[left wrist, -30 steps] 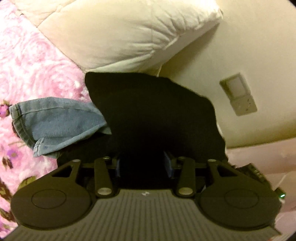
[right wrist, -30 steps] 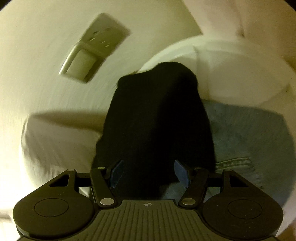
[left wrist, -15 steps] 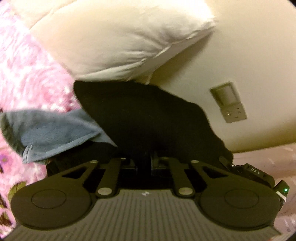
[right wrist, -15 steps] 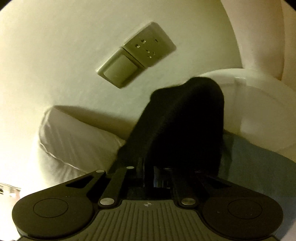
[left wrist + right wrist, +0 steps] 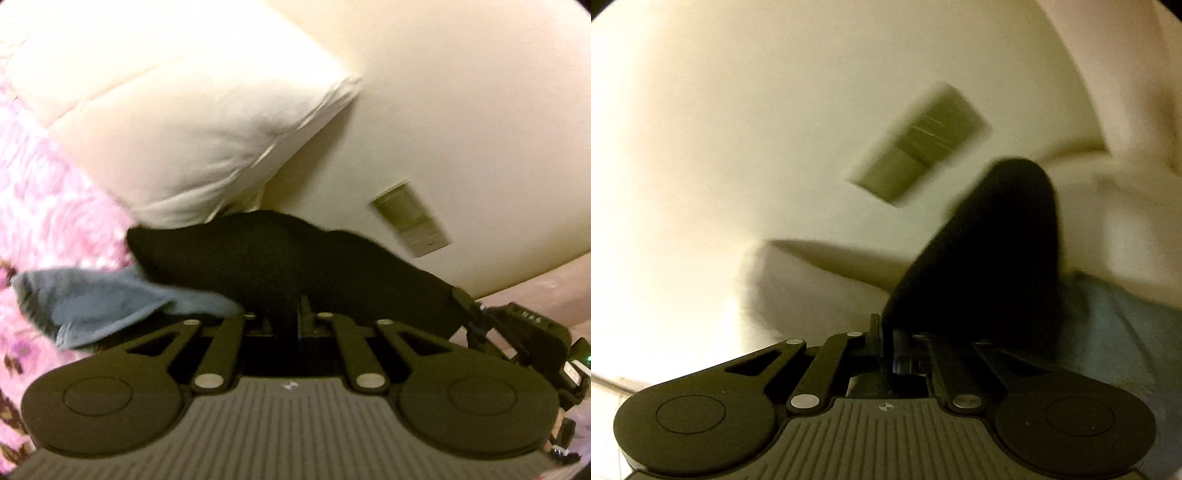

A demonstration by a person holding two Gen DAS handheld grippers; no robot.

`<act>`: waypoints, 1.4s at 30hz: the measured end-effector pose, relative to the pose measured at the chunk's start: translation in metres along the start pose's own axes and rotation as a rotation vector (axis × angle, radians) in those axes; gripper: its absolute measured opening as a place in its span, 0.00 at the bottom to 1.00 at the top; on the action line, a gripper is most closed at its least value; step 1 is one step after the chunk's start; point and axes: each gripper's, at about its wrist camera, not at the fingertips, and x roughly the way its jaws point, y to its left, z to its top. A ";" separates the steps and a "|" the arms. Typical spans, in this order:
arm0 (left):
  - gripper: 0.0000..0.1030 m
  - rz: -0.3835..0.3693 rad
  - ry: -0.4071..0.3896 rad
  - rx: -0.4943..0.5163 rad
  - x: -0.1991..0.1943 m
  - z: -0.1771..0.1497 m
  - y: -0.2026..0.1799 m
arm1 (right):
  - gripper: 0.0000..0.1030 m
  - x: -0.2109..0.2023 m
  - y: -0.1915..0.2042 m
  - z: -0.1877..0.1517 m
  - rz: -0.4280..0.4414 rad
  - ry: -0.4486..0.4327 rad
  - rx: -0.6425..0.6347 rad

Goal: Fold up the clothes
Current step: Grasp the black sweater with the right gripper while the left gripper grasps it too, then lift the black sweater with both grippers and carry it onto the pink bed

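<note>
In the left wrist view, the left gripper (image 5: 298,314) has its jaws closing, drawn almost together on the near edge of the black garment (image 5: 288,266), which spreads away from the fingertips toward the white pillow (image 5: 192,129) and the cream wall (image 5: 461,110) with its socket plate (image 5: 412,219). A blue denim piece (image 5: 107,306) lies to the left of the claw on the pink floral bedspread (image 5: 44,206), partly under the black cloth. In the right wrist view, blurred, the right gripper (image 5: 888,343) is pinched fully together on the black garment (image 5: 990,266), which rises from the fingertips up and rightward; blue denim (image 5: 1119,325) lies beside it.
</note>
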 end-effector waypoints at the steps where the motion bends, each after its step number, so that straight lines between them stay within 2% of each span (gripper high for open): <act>1: 0.04 -0.017 -0.017 0.004 -0.008 0.002 -0.002 | 0.04 -0.009 0.016 0.001 0.037 -0.016 -0.027; 5: 0.04 -0.078 -0.110 -0.003 -0.051 0.005 -0.005 | 0.04 -0.036 0.076 -0.004 0.167 -0.040 -0.137; 10: 0.04 -0.109 -0.250 -0.034 -0.133 -0.002 0.006 | 0.04 -0.066 0.143 -0.023 0.303 -0.063 -0.282; 17: 0.04 -0.125 -0.533 -0.032 -0.295 -0.037 0.028 | 0.04 -0.091 0.235 -0.083 0.577 -0.022 -0.407; 22: 0.04 -0.051 -0.784 -0.020 -0.429 -0.092 0.047 | 0.04 -0.110 0.297 -0.145 0.815 0.038 -0.453; 25: 0.04 0.028 -0.913 -0.020 -0.508 -0.136 0.058 | 0.04 -0.116 0.327 -0.194 0.918 0.116 -0.462; 29: 0.04 0.172 -1.034 -0.049 -0.604 -0.206 0.068 | 0.04 -0.126 0.361 -0.273 1.033 0.266 -0.458; 36: 0.05 0.440 -1.209 -0.165 -0.727 -0.325 0.087 | 0.04 -0.153 0.423 -0.412 1.185 0.519 -0.495; 38: 0.05 0.526 -1.254 -0.219 -0.755 -0.350 0.100 | 0.04 -0.161 0.447 -0.456 1.212 0.592 -0.546; 40: 0.08 0.626 -1.267 -0.312 -0.780 -0.369 0.123 | 0.04 -0.169 0.470 -0.508 1.223 0.683 -0.620; 41: 0.11 0.678 -1.245 -0.393 -0.788 -0.377 0.140 | 0.04 -0.176 0.479 -0.546 1.192 0.747 -0.685; 42: 0.13 0.729 -1.202 -0.496 -0.793 -0.384 0.162 | 0.09 -0.184 0.487 -0.586 1.155 0.812 -0.753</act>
